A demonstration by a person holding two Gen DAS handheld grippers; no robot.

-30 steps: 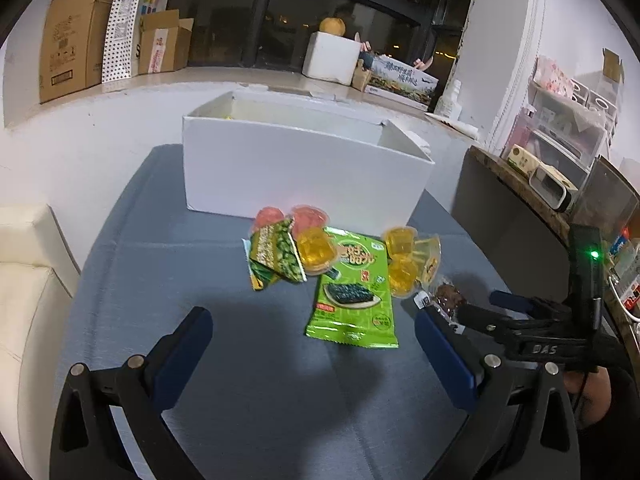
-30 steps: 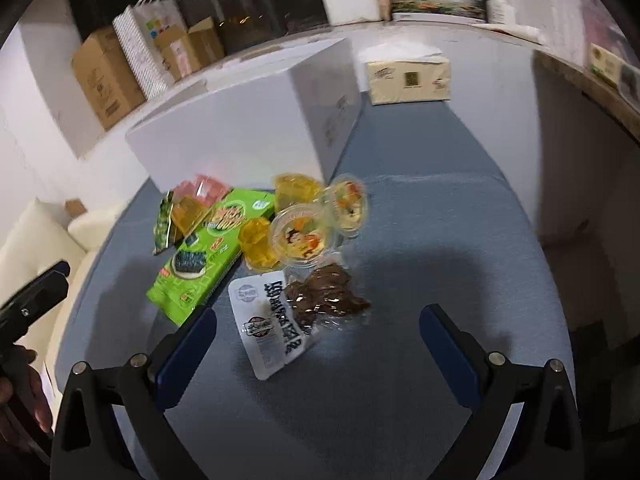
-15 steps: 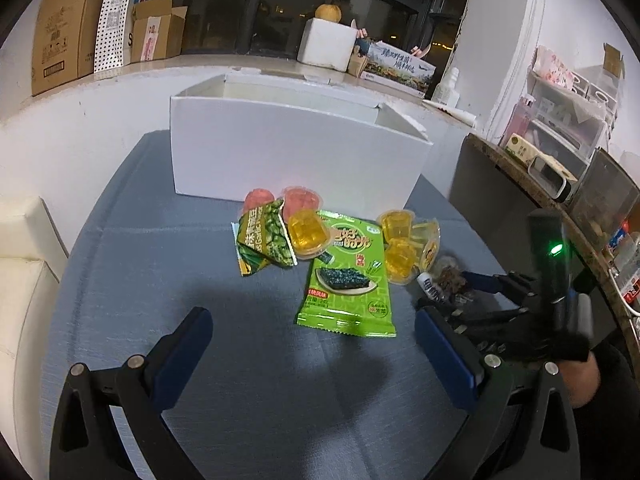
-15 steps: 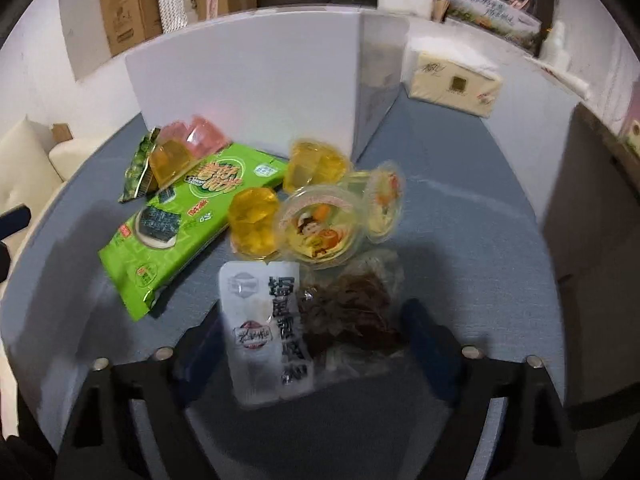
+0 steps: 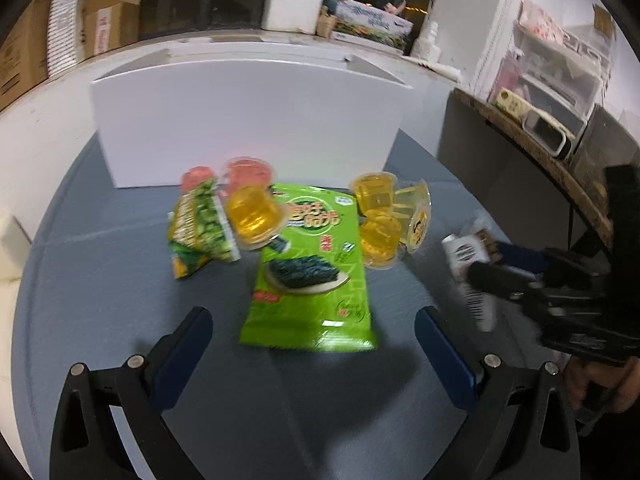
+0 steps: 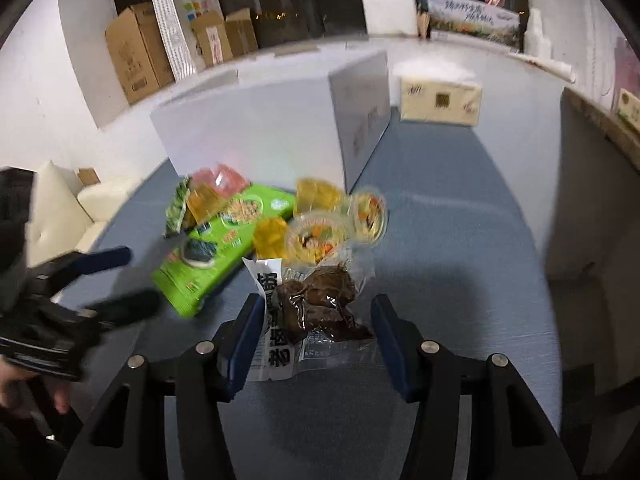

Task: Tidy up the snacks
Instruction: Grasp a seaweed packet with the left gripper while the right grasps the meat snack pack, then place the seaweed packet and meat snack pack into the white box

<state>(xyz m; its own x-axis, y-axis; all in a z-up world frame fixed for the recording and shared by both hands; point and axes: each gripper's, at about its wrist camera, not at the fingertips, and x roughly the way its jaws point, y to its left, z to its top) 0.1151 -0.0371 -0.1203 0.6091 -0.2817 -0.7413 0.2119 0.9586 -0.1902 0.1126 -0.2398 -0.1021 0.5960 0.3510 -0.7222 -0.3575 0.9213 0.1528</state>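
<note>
A clear packet of brown snacks with a white label [image 6: 320, 300] lies between the fingers of my right gripper [image 6: 318, 304]. Its jaws are closing and both blue pads touch the packet's crumpled edges. The left wrist view shows that packet [image 5: 464, 248] held at the right. My left gripper [image 5: 310, 316] is open over the near end of a green seaweed packet [image 5: 312, 264]. A green pea packet [image 5: 200, 224], yellow jelly cups [image 5: 256, 216] and pink jelly cups [image 5: 248, 170] lie around it. The white box [image 5: 248, 120] stands behind them.
The blue-grey tabletop [image 6: 440, 240] runs on to the right of the box. A tissue box [image 6: 440, 98] sits behind it. Cardboard boxes [image 6: 132, 56] line the window ledge. A dark shelf unit [image 5: 520, 140] stands at the table's right. A cream sofa [image 6: 60, 200] is on the left.
The right jaws have narrowed from wide open onto the brown snack packet. The left gripper has come forward and lower toward the seaweed packet, still open.
</note>
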